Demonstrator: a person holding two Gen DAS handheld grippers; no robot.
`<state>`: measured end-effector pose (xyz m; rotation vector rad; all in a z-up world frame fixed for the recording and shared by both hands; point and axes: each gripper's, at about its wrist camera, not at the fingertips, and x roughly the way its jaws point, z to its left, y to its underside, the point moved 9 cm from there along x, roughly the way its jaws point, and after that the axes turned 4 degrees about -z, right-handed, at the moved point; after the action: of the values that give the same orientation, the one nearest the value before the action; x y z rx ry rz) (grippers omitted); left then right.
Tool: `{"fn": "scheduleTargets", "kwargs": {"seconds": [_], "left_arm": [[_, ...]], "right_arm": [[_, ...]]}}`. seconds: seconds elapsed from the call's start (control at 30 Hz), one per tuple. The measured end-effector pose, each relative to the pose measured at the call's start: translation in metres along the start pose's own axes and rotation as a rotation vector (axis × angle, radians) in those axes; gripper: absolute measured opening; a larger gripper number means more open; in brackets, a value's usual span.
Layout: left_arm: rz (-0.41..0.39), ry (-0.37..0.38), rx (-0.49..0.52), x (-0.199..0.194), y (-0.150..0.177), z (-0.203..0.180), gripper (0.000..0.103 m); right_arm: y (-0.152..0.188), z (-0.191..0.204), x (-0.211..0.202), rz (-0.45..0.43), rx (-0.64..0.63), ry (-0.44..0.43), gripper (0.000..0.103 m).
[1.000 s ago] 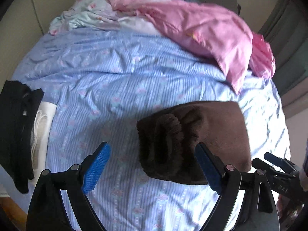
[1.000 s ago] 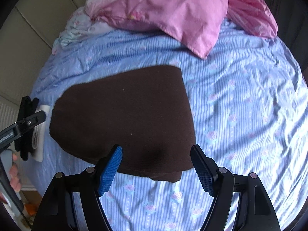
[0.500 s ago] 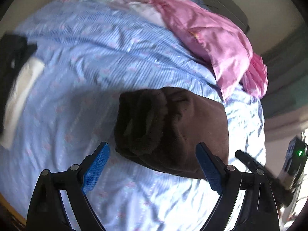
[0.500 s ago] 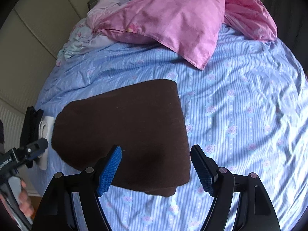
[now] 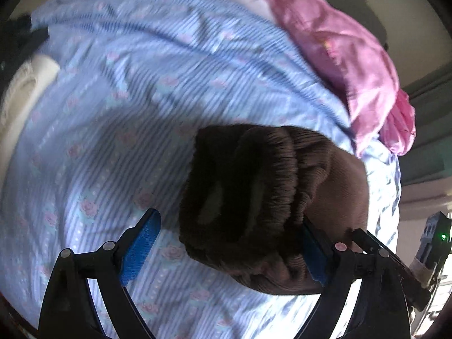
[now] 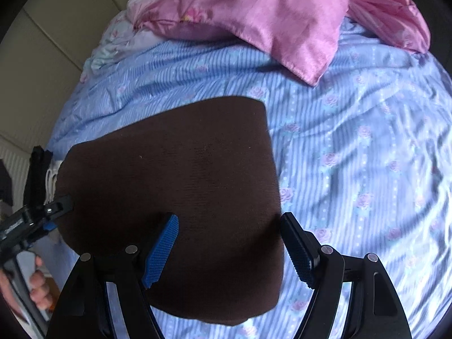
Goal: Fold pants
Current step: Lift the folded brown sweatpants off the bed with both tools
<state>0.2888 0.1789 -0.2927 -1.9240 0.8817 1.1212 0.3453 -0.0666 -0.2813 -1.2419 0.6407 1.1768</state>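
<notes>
The dark brown knit pants (image 6: 183, 175) lie folded into a flat bundle on the blue striped bedsheet (image 6: 353, 147). In the left wrist view their ribbed waistband end (image 5: 248, 192) bulges toward the camera. My left gripper (image 5: 226, 240) is open, its jaws straddling that waistband end, the right finger partly hidden behind the fabric. My right gripper (image 6: 228, 248) is open, low over the near edge of the pants, one finger on each side of the bundle's near right corner. The left gripper also shows in the right wrist view (image 6: 36, 217).
A pink pillow (image 6: 268, 14) and pink cloth (image 6: 389, 19) lie at the head of the bed, with a pale floral cover (image 6: 124, 34) beside them. A black garment (image 5: 17, 45) and a white one (image 5: 25, 84) lie at the bed's left edge.
Both grippers have moved in closer to the pants. The left gripper has dropped and tilted so the waistband end now sits between its fingers. The pants have not moved.
</notes>
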Motion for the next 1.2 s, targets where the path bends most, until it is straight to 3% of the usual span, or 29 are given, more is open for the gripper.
{"fn": "scheduleTargets", "kwargs": {"seconds": [0.13,0.43,0.7,0.83,1.13,1.2], "left_arm": [[0.047,0.029,-0.076,0.020,0.006,0.014,0.102],[0.155,0.168,-0.224,0.049,0.024,0.024,0.103],[0.149,0.249,-0.357,0.057,0.031,0.021,0.103],[0.156,0.353,-0.487,0.062,0.035,0.013,0.091],[0.124,0.324,-0.454,0.072,0.020,0.012,0.091],[0.105,0.313,-0.443,0.071,0.018,0.011,0.086]], "right_arm": [[0.000,-0.002,0.012,0.021,0.003,-0.006,0.075],[0.006,-0.011,0.043,0.083,0.031,0.002,0.078],[0.006,-0.016,0.056,0.082,0.093,-0.033,0.080],[0.007,-0.018,0.060,0.079,0.133,-0.049,0.080],[0.002,-0.022,0.072,0.076,0.206,-0.101,0.080],[0.001,-0.021,0.072,0.075,0.214,-0.102,0.079]]}}
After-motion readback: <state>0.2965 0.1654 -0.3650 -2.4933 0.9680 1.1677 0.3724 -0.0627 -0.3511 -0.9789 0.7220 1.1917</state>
